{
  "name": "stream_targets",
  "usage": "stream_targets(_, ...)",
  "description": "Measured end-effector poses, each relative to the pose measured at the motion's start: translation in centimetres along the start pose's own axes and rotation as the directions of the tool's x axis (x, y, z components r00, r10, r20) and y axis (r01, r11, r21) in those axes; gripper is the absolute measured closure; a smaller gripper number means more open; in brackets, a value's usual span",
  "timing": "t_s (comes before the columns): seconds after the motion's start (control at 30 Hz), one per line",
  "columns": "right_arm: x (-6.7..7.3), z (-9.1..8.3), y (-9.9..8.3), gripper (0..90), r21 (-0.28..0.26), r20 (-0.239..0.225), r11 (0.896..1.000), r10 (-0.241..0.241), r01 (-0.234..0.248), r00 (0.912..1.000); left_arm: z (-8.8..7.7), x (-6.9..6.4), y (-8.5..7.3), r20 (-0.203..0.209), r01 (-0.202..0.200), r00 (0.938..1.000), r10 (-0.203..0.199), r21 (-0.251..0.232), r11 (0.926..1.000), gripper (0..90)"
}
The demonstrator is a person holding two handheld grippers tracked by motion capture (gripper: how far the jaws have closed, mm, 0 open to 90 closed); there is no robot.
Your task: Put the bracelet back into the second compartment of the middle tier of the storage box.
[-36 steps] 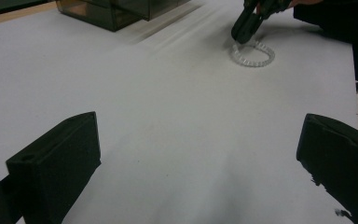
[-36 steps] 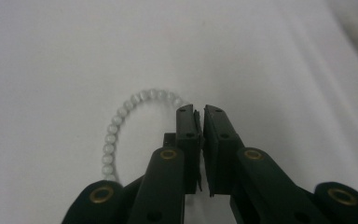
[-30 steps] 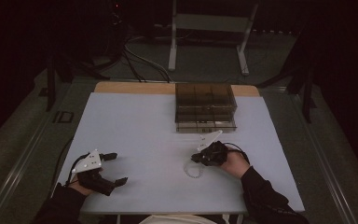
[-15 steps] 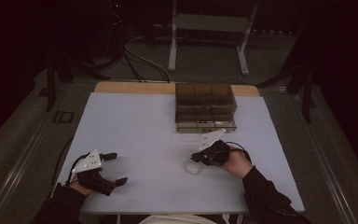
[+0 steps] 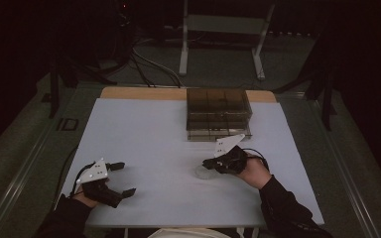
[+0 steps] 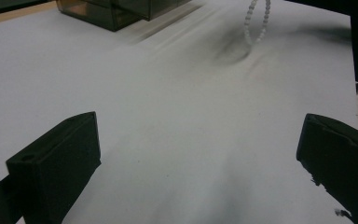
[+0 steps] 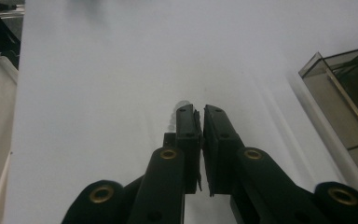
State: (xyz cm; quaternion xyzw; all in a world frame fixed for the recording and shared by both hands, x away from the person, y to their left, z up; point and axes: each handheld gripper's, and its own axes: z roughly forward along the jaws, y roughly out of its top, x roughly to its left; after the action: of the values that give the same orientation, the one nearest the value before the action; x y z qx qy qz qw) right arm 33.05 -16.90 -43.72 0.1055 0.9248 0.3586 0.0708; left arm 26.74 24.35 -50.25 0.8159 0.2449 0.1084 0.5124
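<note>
A loop of small white beads (image 5: 202, 172) hangs from my right gripper (image 5: 209, 162), which is shut on it just above the white table (image 5: 149, 129), right of centre. In the right gripper view the jaws (image 7: 199, 112) stand almost together, and a few beads (image 7: 173, 117) peek out beside the left pad. In the left gripper view the bead string (image 6: 256, 18) dangles far off over its shadow. My left gripper (image 5: 124, 178) rests near the front left edge, open, with nothing between its jaws (image 6: 196, 163).
A smoky clear plastic drawer box (image 5: 218, 113) stands at the back of the table, just beyond the right hand; its corner shows as the box (image 7: 349, 102) and the box (image 6: 116, 11). A stand's legs (image 5: 183, 54) and cables lie on the dark floor behind.
The right hand has risen a little with the bead loop hanging from it, lifting the beads off the table. The left hand has stayed in place.
</note>
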Motion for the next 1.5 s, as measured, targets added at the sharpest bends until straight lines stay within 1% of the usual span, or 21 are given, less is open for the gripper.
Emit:
stream_targets(0.17, 0.0, -0.6, 0.6, 85.5, -0.015, 0.014, 1.0, -0.008, 0.008, 0.9999, 0.0, 0.0, 0.0, -0.001, -0.002, 1.0, 0.002, 0.002, 1.0, 1.0)
stream_targets(0.3, -0.1, -1.1, 1.1, 85.5, -0.029, 0.011, 1.0, -0.01, 0.01, 0.9999, 0.0, 0.0, 0.0, 0.001, -0.001, 1.0, 0.001, -0.001, 1.0, 1.0)
stream_targets(0.43, -0.2, -1.5, 1.5, 85.6, -0.036, 0.023, 0.999, -0.02, 0.021, 0.9995, 0.0, 0.0, 0.0, 0.001, -0.001, 1.0, 0.001, -0.002, 1.0, 1.0)
stream_targets(0.53, -0.2, -1.7, 1.8, 85.5, -0.035, 0.029, 0.999, -0.021, 0.022, 0.9994, 0.0, 0.0, 0.0, -0.001, 0.003, 1.0, -0.003, -0.004, 1.0, 1.0)
stream_targets(0.7, -0.5, -2.3, 2.4, 85.5, -0.055, 0.032, 0.998, -0.019, 0.021, 0.9993, 0.0, 0.1, 0.0, 0.003, 0.004, 1.0, -0.004, -0.008, 1.0, 1.0)
stream_targets(0.97, -1.1, -3.4, 3.2, 85.5, -0.067, 0.066, 0.997, -0.026, 0.031, 0.9975, 0.0, 0.0, 0.0, 0.003, 0.007, 1.0, -0.007, -0.01, 0.9999, 1.0)
stream_targets(1.13, -1.6, -3.9, 3.4, 85.5, -0.082, 0.079, 0.996, -0.013, 0.02, 0.9968, 0.0, 0.1, 0.0, 0.003, 0.005, 1.0, -0.005, -0.008, 1.0, 1.0)
stream_targets(1.3, -2.0, -4.4, 3.4, 85.5, -0.089, 0.102, 0.996, -0.007, 0.016, 0.9948, 0.0, 0.0, 0.0, 0.002, 0.004, 1.0, -0.004, -0.008, 1.0, 1.0)
stream_targets(1.5, -2.7, -5.1, 3.5, 85.5, -0.109, 0.124, 0.994, 0.017, -0.004, 0.9922, 0.0, 0.1, 0.0, 0.002, 0.004, 1.0, -0.004, -0.009, 1.0, 1.0)
